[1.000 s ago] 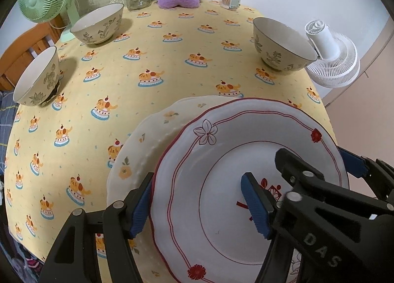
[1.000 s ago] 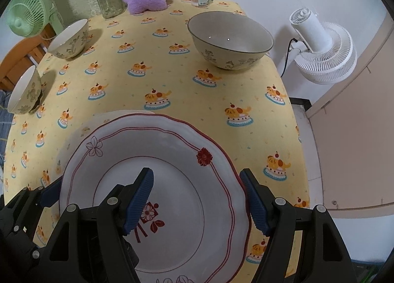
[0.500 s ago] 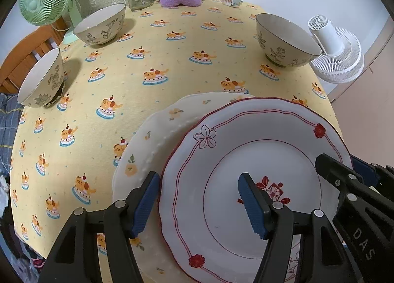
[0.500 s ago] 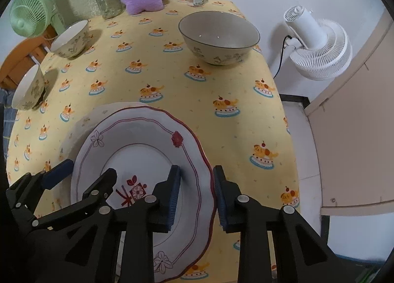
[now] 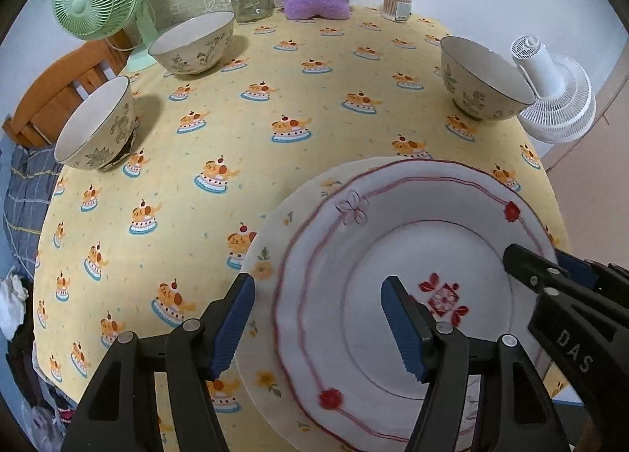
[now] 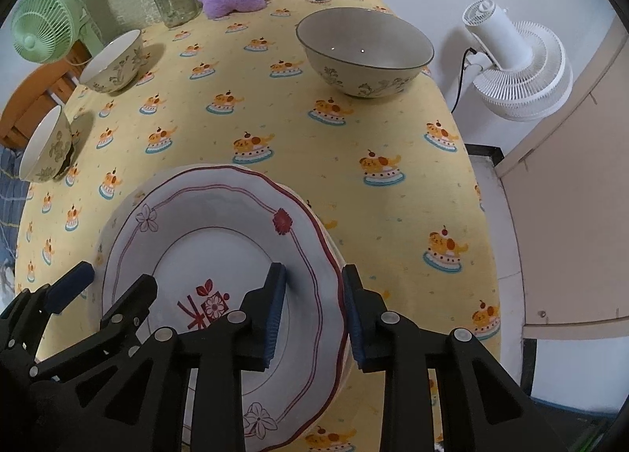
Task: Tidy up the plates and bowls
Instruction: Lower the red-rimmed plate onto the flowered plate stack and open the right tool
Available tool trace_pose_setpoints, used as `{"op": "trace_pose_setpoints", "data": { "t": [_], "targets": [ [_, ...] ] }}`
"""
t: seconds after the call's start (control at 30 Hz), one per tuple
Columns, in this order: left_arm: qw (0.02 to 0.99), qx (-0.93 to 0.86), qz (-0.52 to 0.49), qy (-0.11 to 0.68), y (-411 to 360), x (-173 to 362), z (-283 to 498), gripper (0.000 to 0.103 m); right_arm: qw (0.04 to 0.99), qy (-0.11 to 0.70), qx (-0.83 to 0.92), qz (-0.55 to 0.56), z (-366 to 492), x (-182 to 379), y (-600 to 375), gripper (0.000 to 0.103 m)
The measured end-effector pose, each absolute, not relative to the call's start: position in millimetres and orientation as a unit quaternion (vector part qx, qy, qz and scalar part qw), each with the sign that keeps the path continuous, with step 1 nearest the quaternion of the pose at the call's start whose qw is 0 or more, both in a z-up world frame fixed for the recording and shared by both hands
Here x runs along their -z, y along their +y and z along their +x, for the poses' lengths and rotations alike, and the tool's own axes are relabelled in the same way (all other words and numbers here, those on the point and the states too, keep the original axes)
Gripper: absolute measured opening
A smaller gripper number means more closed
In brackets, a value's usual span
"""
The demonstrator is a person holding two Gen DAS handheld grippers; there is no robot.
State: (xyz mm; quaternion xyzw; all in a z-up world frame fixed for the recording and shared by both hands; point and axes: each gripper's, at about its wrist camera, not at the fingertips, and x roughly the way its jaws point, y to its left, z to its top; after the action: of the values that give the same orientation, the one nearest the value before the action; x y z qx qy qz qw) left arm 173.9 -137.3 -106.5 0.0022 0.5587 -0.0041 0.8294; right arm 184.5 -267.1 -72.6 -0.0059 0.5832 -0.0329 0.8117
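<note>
Between the right gripper (image 6: 314, 314) fingers, red-rimmed plate (image 6: 220, 255) rim pinched, left gripper (image 5: 318, 322) spread above it.

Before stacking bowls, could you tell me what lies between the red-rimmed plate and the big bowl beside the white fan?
Only bare cake-print tablecloth between red-rimmed plate and bowl, per the right wrist view.

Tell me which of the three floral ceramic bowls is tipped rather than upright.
The floral ceramic bowl at the left table edge: its mouth leans sideways on something dark beneath. The bowl by the green fan and the one near the white fan sit level.
</note>
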Motion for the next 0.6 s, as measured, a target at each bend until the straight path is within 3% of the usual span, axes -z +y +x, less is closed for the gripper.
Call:
{"op": "trace_pose_setpoints", "data": {
  "t": [0.6],
  "targets": [
    [0.830,0.011,0.006,0.557,-132.2,106.4,173.3,0.067,0.810,0.581,0.056,-0.063,186.6,81.4,-243.7,0.038]
  ]
}}
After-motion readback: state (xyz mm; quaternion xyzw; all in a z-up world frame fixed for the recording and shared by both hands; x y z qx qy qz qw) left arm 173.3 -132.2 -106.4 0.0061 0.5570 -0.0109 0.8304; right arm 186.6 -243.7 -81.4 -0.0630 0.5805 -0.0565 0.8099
